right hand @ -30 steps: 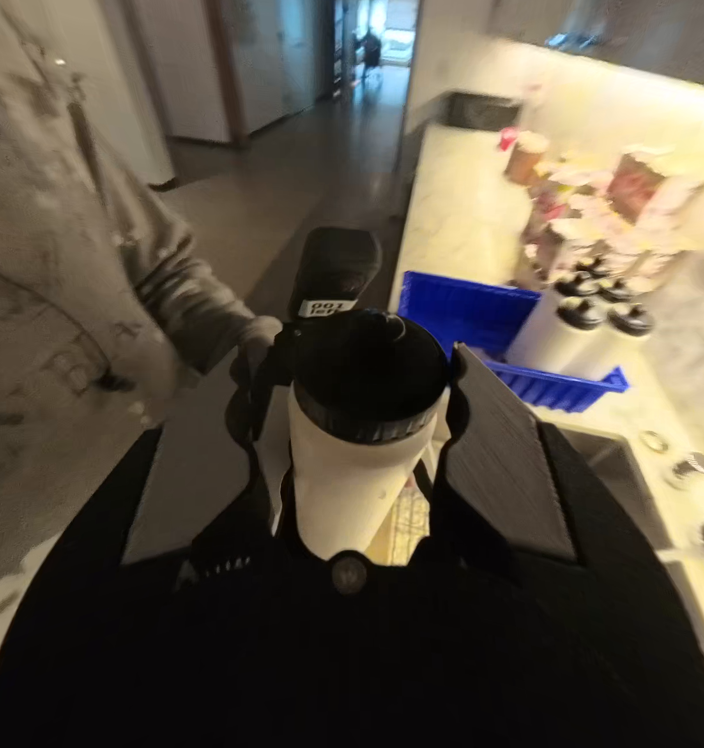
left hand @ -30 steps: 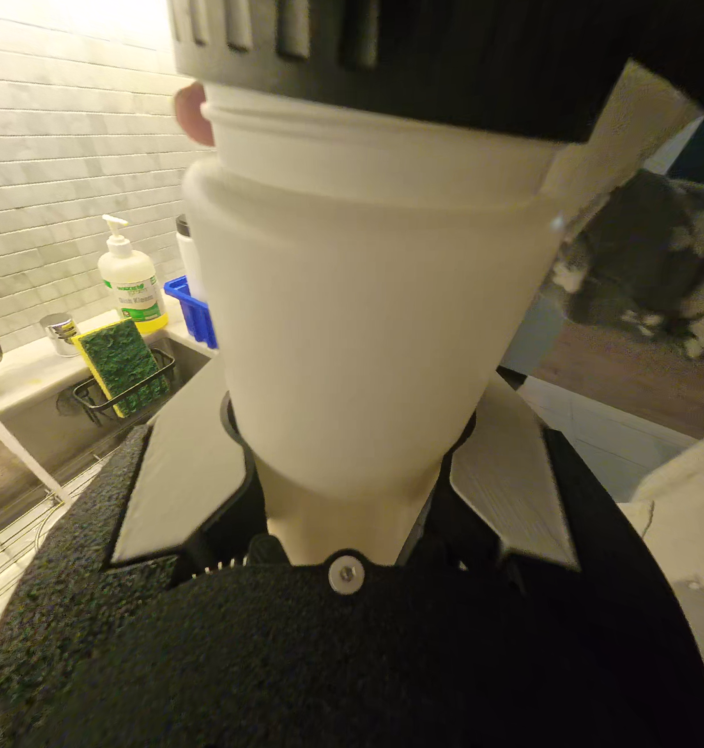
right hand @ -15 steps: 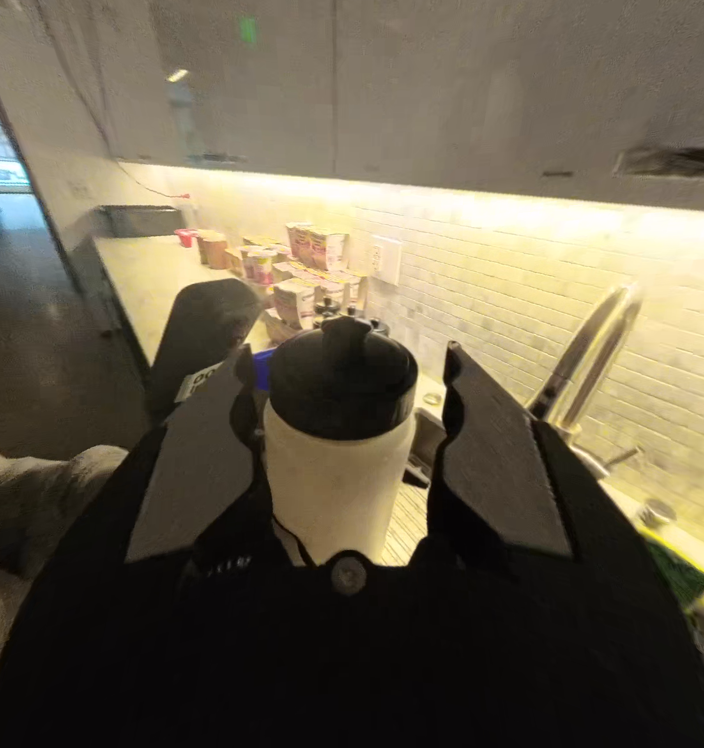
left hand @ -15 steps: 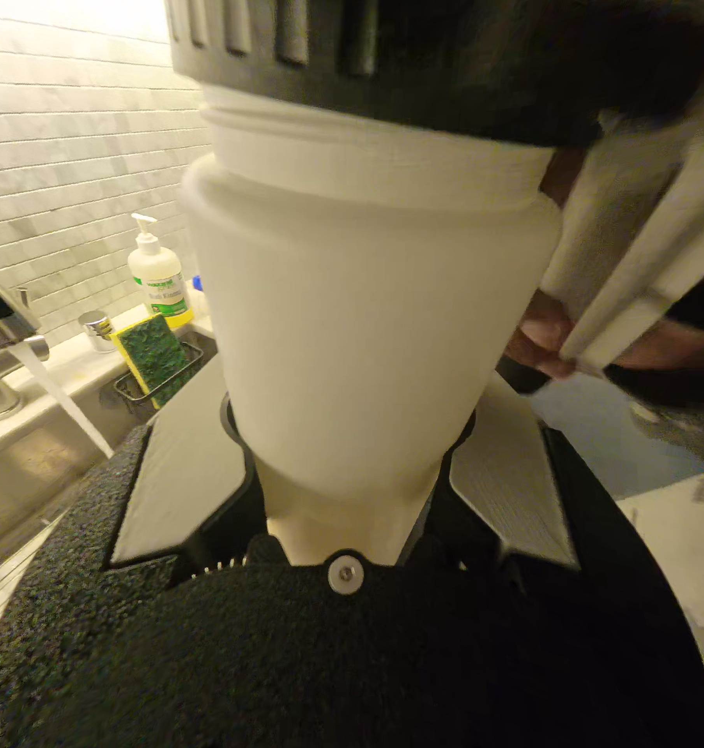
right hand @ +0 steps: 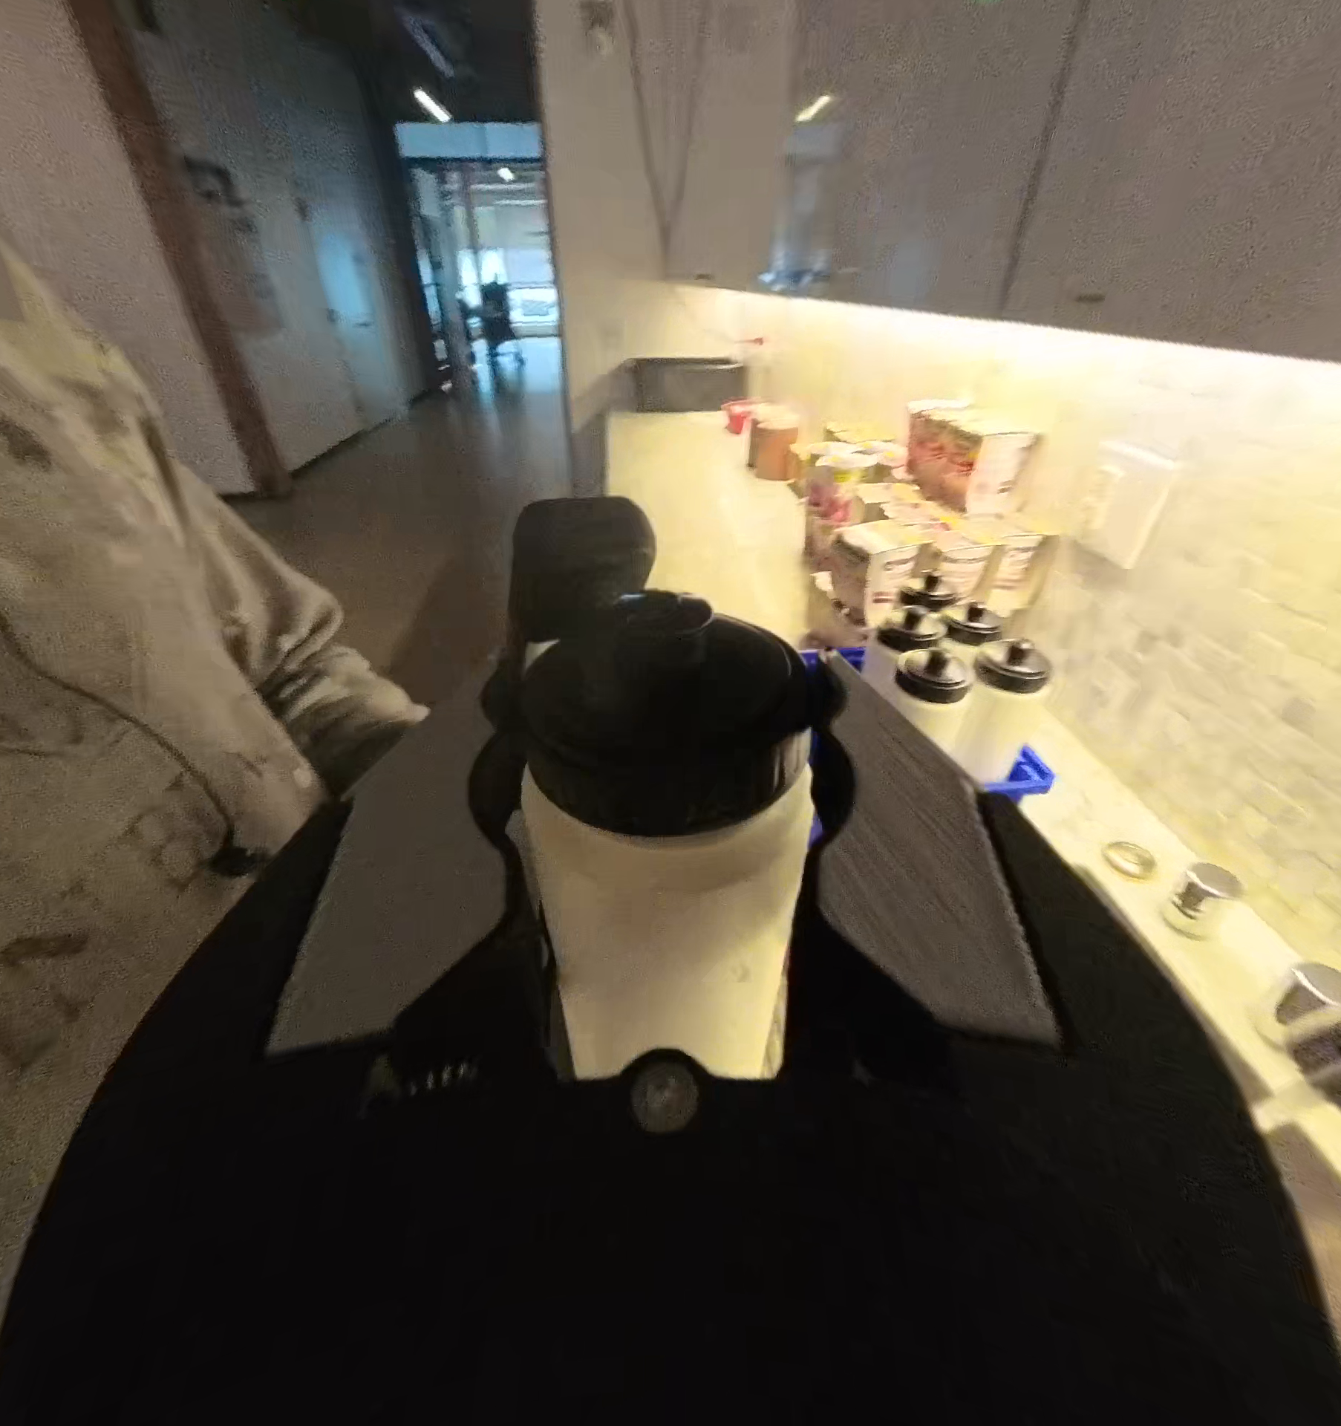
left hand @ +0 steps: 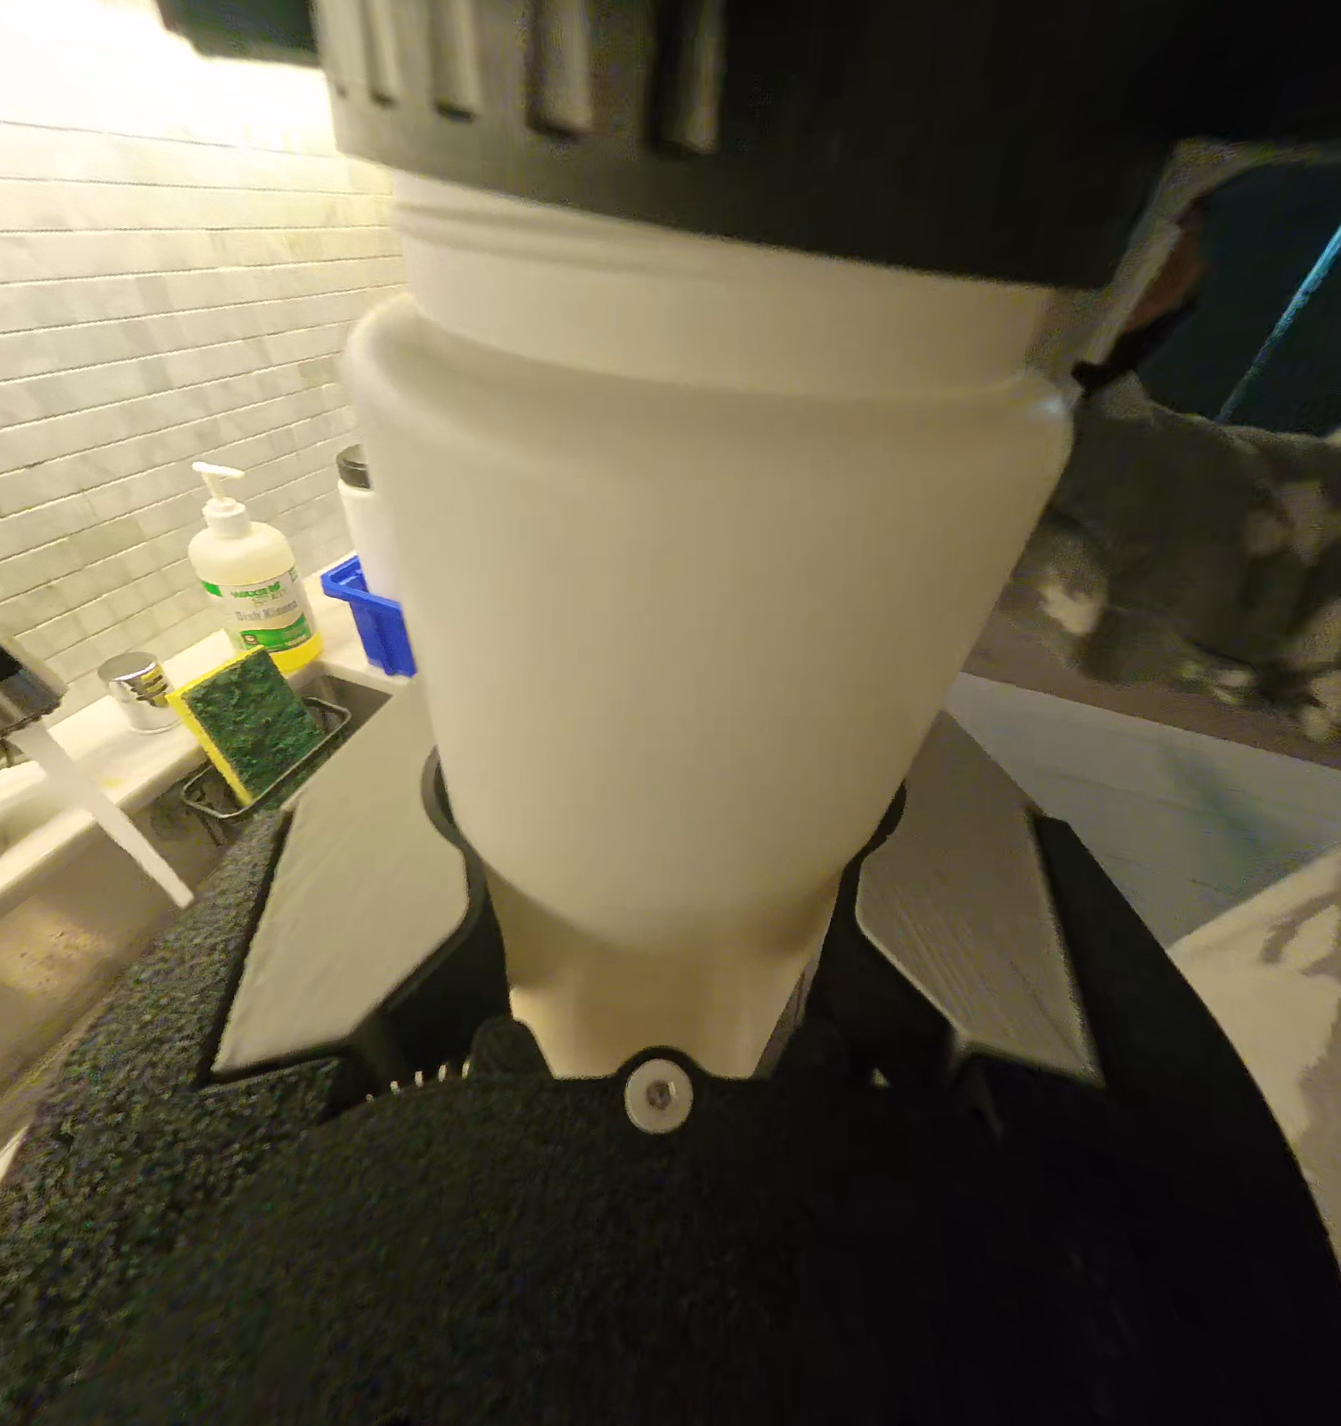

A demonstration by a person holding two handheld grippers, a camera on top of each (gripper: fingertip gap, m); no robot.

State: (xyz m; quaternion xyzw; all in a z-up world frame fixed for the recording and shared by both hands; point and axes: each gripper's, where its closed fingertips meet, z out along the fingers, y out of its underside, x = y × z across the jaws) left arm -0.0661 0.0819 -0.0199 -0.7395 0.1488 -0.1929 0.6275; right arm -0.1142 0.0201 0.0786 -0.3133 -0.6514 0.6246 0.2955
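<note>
My left gripper is shut on the body of a white plastic bottle, held upright over the sink edge. The bottle's black ribbed cap fills the top of the left wrist view. In the right wrist view my right gripper is closed around that black cap, which sits in the finger notches, with the white body below it. The black left gripper shows just behind the cap. The bottle's base is hidden.
A tap runs water into the sink at left. A soap pump bottle, a green-yellow sponge in a wire holder and a blue bin holding several capped white bottles stand on the counter. Snack boxes sit farther back. A person's sleeve is at left.
The right wrist view swung from the hallway toward the tiled wall and back to the hallway, with the cap staying between its fingers. The left wrist view shifted only slightly.
</note>
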